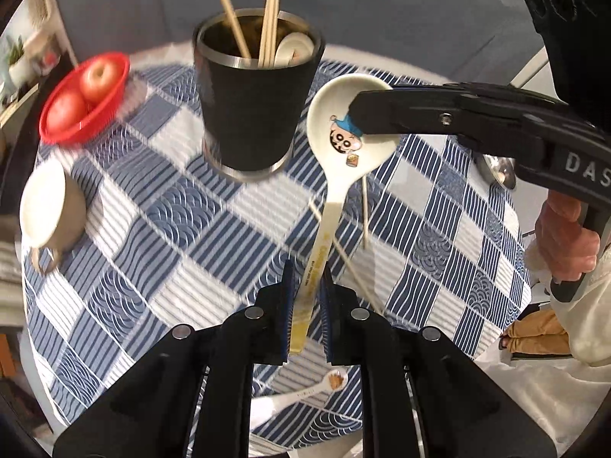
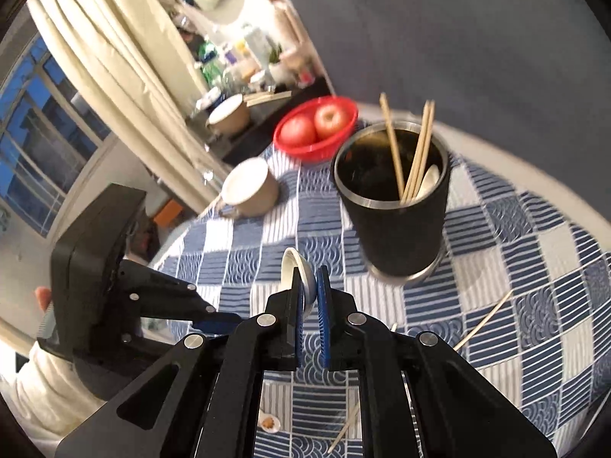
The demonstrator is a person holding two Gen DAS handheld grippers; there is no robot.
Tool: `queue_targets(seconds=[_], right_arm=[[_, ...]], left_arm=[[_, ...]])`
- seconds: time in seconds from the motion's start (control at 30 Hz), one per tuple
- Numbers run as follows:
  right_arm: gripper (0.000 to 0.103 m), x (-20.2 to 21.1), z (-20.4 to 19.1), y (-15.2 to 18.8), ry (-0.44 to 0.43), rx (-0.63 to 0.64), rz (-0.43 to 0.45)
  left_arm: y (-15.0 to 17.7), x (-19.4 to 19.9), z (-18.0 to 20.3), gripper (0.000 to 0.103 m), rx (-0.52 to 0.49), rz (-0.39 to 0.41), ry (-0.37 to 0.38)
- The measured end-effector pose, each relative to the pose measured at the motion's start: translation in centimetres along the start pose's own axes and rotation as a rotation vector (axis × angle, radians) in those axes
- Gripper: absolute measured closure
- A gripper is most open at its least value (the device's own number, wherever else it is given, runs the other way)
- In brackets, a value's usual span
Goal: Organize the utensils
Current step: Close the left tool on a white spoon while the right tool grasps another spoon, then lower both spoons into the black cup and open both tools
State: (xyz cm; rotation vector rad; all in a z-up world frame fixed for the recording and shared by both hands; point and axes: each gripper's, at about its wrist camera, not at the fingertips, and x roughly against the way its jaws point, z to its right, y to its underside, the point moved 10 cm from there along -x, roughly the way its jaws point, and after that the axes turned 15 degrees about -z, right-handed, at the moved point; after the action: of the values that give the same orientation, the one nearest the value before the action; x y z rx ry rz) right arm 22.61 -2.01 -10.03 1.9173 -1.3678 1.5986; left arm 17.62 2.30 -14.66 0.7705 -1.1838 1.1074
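A white ceramic spoon (image 1: pixel 345 133) with a cartoon face is held above the table. My left gripper (image 1: pixel 307 282) is shut on its yellow-printed handle. My right gripper (image 2: pixel 309 286) is shut on the spoon's bowl (image 2: pixel 292 267); in the left wrist view it (image 1: pixel 357 112) reaches in from the right. A black metal-rimmed cup (image 1: pixel 254 95) stands behind the spoon, also in the right wrist view (image 2: pixel 393 206). It holds several chopsticks and a white spoon. Loose chopsticks (image 1: pixel 364 210) lie on the cloth.
A blue-and-white checked cloth (image 1: pixel 172 221) covers the round table. A red basket of apples (image 1: pixel 82 95) and a beige mug (image 1: pixel 47 206) stand at the left. A second cartoon spoon (image 1: pixel 305 393) lies near the front edge. A metal spoon (image 1: pixel 500 171) lies at the right.
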Motion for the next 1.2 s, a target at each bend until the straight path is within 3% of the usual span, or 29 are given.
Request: queue_targets(seconds=[0.5, 0.83, 1.2], right_arm=[[0.094, 8.1, 1.1, -4.3, 0.106, -0.023, 0.196], [0.093, 11.4, 2.6, -5.8, 0.175, -0.059, 0.263], [0.091, 10.0, 2.9, -7.2, 0.249, -0.058, 0.237]], left_arm=[[-7.4, 6.0, 1.2, 0.088, -0.198, 0.103, -0.113], [-11.4, 7.3, 2.3, 0.088, -0.296, 0.128, -0.088], [-13.5, 5.4, 1.8, 0.088, -0.312, 0.109, -0.003]])
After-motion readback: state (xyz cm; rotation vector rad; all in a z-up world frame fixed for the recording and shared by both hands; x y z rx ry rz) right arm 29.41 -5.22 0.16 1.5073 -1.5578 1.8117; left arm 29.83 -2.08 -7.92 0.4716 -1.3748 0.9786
